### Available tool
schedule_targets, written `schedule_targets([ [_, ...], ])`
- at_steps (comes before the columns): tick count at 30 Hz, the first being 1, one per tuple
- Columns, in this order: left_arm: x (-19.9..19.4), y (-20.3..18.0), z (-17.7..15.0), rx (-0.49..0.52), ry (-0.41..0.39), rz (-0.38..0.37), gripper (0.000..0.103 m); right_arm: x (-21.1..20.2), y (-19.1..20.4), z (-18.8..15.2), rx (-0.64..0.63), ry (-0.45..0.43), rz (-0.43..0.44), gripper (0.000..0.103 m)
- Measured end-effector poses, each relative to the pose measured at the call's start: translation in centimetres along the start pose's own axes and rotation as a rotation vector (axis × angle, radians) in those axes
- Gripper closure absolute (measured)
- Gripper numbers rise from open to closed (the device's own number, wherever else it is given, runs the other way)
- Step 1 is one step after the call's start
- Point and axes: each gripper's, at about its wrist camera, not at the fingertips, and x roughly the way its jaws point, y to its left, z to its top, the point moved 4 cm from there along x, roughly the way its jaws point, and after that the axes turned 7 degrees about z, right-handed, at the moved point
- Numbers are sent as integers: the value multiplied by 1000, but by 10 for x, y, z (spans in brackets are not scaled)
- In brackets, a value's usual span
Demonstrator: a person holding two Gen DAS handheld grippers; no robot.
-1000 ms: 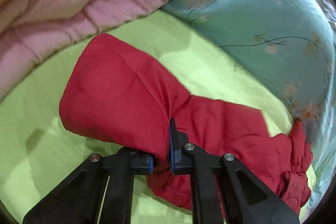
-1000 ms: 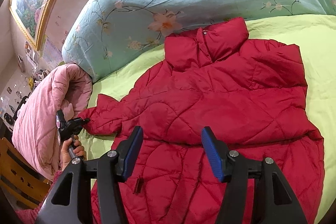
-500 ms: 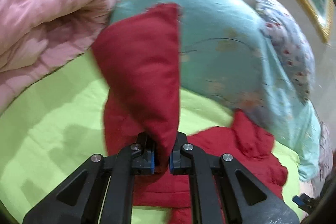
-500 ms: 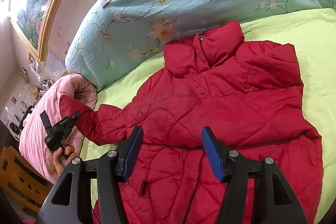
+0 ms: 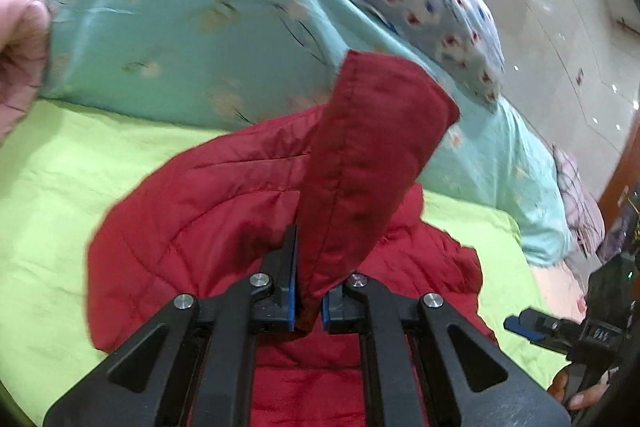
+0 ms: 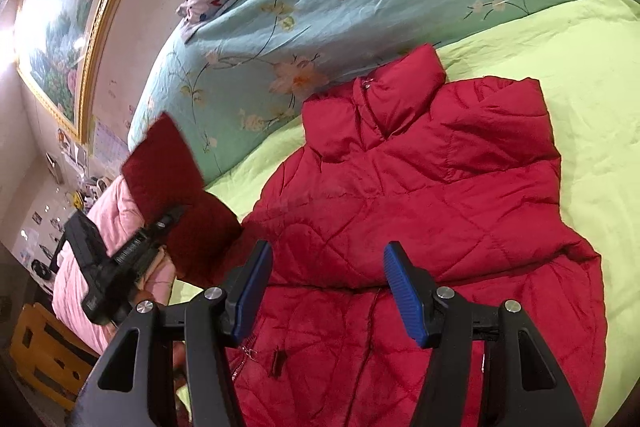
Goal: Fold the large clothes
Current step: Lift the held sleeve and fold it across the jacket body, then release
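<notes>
One sleeve [image 5: 372,163] of the red jacket [image 6: 432,187] is up off the green sheet [image 6: 580,67], clamped in the left gripper [image 5: 309,297], likely so it can swing across the body, which lies flat on the bed. Right gripper [image 6: 326,291] hovers over the chest, jaws apart and empty, probably ready to pin the fold.

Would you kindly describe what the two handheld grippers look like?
Both are matte black, with angular arms bearing triangular cut-outs and silver pivot bolts. The right gripper has ribbed blue pads; the left gripper has blue pads too, and white lettering along its side.
</notes>
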Motion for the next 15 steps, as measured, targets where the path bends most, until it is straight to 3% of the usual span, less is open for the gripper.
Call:
schedule_targets([
  [15,63,-84,-68,157,169,-37,98,7,-27,21,123,-30,87,43],
])
